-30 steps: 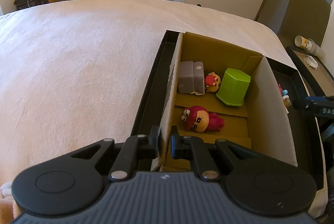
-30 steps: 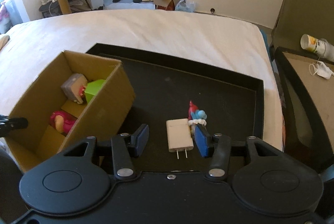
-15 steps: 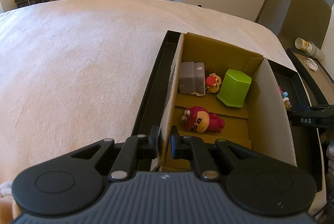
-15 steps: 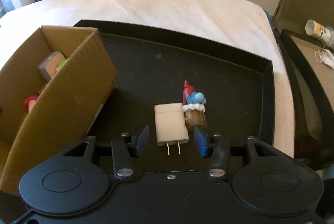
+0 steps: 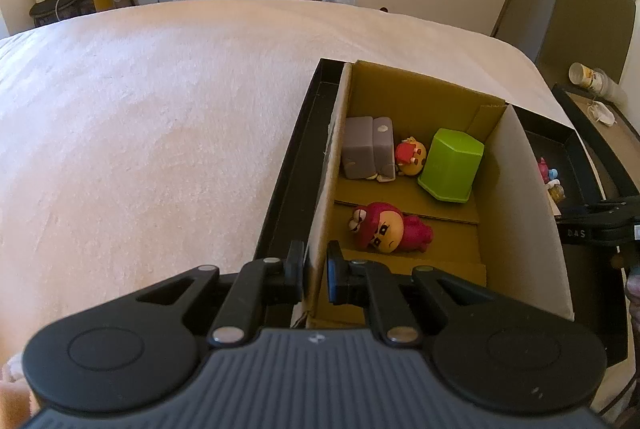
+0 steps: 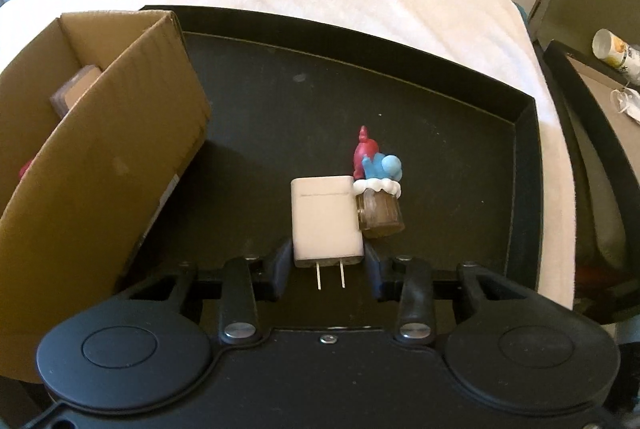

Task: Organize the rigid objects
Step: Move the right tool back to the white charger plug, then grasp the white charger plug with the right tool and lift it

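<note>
My left gripper (image 5: 316,277) is shut on the near left wall of a cardboard box (image 5: 326,165). Inside lie a grey block (image 5: 368,147), a small orange figure (image 5: 410,157), a green container (image 5: 452,165) and a red figure (image 5: 386,231). My right gripper (image 6: 326,267) is open with its fingers either side of a white plug charger (image 6: 325,215) on a black tray (image 6: 400,89). A blue and red figurine on a brown base (image 6: 376,189) leans against the charger's right side. The box (image 6: 100,165) stands at the tray's left.
The tray sits on a white fluffy cover (image 5: 140,133). A second black tray with cardboard, a paper cup (image 6: 612,47) and a mask (image 6: 628,103) lies to the right. My right gripper's body shows in the left wrist view (image 5: 600,225).
My right gripper has moved forward and down to the charger and its fingers have narrowed around it. My left gripper stays clamped on the box wall.
</note>
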`<state>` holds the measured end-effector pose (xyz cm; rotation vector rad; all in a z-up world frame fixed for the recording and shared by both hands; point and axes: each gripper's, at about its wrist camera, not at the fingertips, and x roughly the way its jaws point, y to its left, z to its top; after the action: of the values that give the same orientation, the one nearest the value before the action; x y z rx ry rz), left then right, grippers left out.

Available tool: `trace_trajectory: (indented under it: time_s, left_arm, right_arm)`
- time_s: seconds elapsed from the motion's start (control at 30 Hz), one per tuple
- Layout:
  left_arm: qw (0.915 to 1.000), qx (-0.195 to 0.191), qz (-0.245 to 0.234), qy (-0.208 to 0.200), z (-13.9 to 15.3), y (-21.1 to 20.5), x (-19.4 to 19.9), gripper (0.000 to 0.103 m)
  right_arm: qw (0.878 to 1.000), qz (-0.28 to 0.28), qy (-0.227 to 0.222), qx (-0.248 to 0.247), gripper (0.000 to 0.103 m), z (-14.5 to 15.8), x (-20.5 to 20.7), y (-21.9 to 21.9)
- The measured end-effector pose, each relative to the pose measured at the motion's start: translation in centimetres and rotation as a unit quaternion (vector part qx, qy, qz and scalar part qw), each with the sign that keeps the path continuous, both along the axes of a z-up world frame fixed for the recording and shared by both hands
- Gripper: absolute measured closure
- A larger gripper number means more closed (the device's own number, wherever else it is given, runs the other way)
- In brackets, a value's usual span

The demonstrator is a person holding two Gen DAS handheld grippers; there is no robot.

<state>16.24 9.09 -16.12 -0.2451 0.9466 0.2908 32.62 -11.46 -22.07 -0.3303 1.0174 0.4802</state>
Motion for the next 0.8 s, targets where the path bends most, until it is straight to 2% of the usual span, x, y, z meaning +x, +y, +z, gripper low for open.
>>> trace_trajectory:
  time_s: [0.6,0.8]
  left_arm:
    - [1.0000,0.004,-0.003,0.001,0.2,-0.1,-0.1,0.093]
    - [1.0000,0.005,-0.002,0.002,0.2,-0.1,-0.1,0.093]
  right_arm:
    - [0.998,0.004,0.062,-0.008,0.065,0.8,-3.1,-1.2]
    - [0.998,0.004,0.059,0.015,0.055,0.9,-2.2,-1.0]
